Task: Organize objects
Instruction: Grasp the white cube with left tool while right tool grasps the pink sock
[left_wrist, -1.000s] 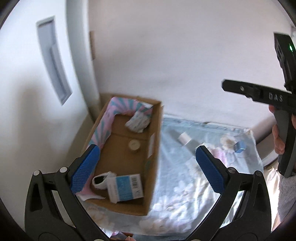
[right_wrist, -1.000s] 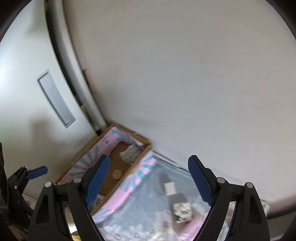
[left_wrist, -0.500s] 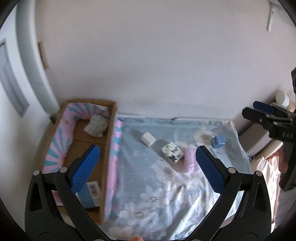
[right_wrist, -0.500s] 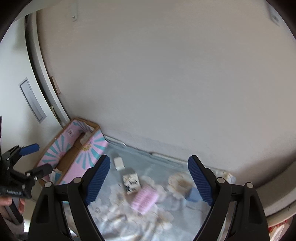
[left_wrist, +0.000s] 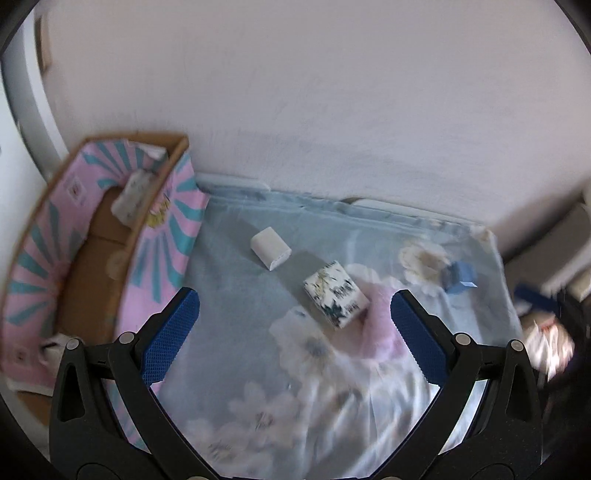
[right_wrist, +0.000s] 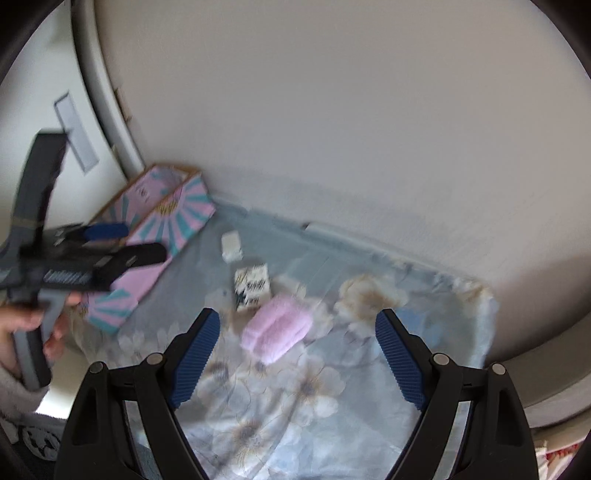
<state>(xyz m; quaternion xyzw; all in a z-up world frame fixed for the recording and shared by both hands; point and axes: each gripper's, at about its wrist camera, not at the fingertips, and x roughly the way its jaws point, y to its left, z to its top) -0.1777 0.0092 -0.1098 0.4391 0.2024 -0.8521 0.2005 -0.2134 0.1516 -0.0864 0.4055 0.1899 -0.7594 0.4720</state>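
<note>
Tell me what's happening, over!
Both hand-held grippers open: left, right. Pink pouch, patterned box, white block loose on cloth, outside the cardboard box. Nothing blocking.

Surroundings: wall, cloth, door

A plain pale wall rises ahead of both grippers. A light blue floral cloth spreads beneath them, its far edge meeting the wall. Far left in the right wrist view stands a grey door with a recessed panel.
</note>
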